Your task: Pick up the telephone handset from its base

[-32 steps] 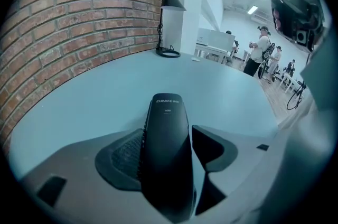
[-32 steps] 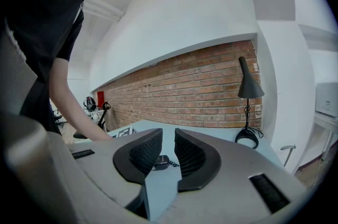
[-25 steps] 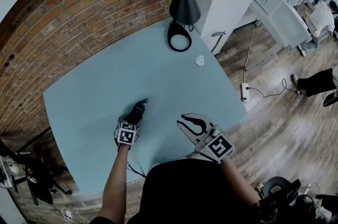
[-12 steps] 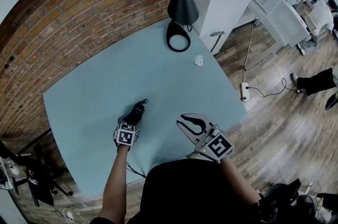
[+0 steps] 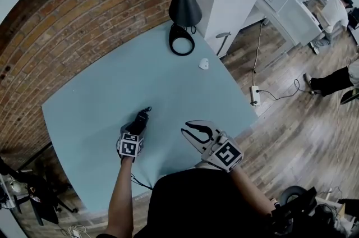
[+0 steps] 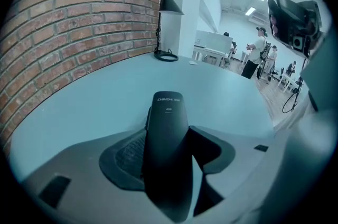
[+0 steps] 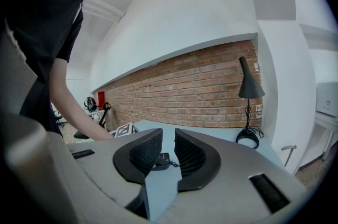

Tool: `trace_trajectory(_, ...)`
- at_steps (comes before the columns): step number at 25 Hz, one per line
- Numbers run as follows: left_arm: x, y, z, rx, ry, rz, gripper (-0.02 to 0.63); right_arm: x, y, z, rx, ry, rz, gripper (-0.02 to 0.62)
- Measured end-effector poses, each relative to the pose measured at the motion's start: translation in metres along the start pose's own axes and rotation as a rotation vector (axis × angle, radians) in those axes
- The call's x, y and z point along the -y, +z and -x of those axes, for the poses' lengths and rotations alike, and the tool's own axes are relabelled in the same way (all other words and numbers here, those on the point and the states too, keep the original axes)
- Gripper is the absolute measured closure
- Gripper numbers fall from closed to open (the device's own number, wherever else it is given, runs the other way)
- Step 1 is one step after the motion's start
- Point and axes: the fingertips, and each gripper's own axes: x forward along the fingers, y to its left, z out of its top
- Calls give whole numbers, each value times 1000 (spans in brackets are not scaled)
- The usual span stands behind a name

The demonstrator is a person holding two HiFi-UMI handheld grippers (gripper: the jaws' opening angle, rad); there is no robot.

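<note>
So, wall: red brick point(image 5: 73, 12), runs behind the table in all three views.
Table: light blue point(image 5: 168, 91); the handset is near its front edge, close to the person.
Lamp: black point(image 5: 184, 7), standing at the far corner.
Right claw: point(image 7: 168, 138) jaws a little apart and empty, held off to the handset's right.
Left claw: point(image 6: 169, 154) clamped across the handset, with a pad on each side of it.
Handset: black point(image 6: 168, 128), far end pointing toward the lamp. Can't tell if it's lifted or resting.
Cord: curly point(image 7: 171, 163), only the right gripper view catches it.
White bit: small point(image 5: 203, 63), near the lamp, clear only in the head view.
Writing: looks like "CHINOE" on the handset's end, readable only in the left gripper view. The line under it is too tiny to read.
</note>
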Motion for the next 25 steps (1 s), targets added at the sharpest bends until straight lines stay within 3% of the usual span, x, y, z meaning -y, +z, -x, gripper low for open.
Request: trace_trajectory(25, 3, 27, 34, 82, 13, -19, 341, -10, 0, -3, -8, 35, 15, 501)
